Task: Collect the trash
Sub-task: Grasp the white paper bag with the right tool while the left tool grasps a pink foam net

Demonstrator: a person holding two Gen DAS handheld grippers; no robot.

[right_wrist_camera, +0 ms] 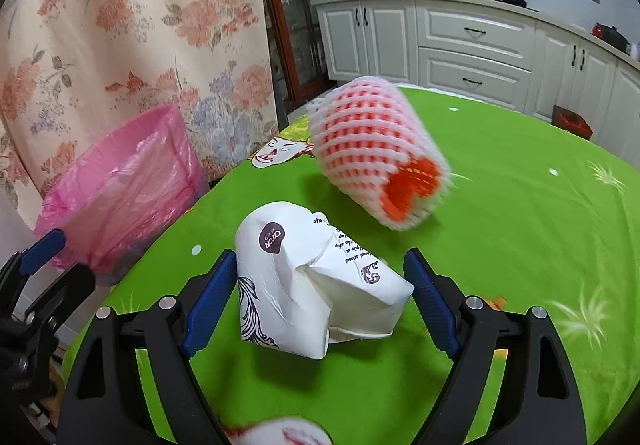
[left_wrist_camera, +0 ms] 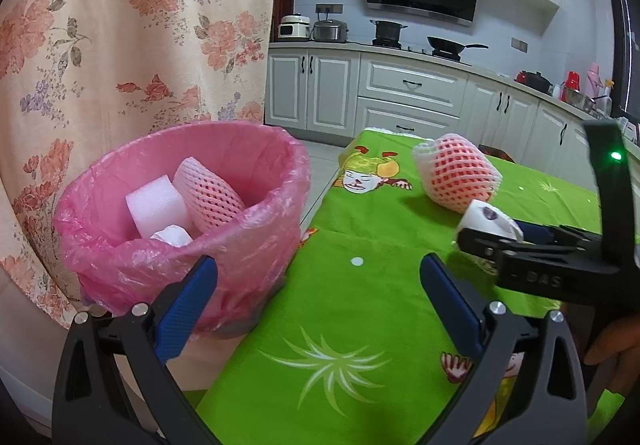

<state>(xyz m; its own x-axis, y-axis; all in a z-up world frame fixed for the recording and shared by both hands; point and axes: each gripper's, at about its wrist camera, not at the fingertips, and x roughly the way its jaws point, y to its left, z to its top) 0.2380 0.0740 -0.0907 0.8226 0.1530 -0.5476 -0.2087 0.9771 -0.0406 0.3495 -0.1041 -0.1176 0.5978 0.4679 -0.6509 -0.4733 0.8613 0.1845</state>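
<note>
Now, over at nine o'clock in the left wrist view stands a bin (left_wrist_camera: 120,269) with a thin, crinkly pink bag (left_wrist_camera: 224,229) pulled over its rim. It sits just beside the left edge of the table (left_wrist_camera: 360,325), and whether it touches the edge is hard to tell. Inside the bin are a smooth white foam block (left_wrist_camera: 154,207), a pink foam net (left_wrist_camera: 210,197) and a bit of white paper (left_wrist_camera: 172,237).

The left tongs (left_wrist_camera: 318,305) hang at six o'clock with their blue fingers (left_wrist_camera: 188,309) wide apart and nothing in them. Between them the green cartoon cloth lies flat and bare, so there is open room there.

At the middle of the right wrist view lies a crumpled white paper cup (right_wrist_camera: 308,285) with dark swirly print. It rests on its side on the cloth. The right tongs (right_wrist_camera: 320,301) are spread wide around it. The left finger (right_wrist_camera: 208,305) looks to be right against the cup, and the right finger stands a little away from it, so the cup is not squeezed.

At one o'clock from the cup, near it and apart, lies a round white foam net (right_wrist_camera: 372,149) with something orange inside. Past it the cloth is bare out to the far edge.
</note>
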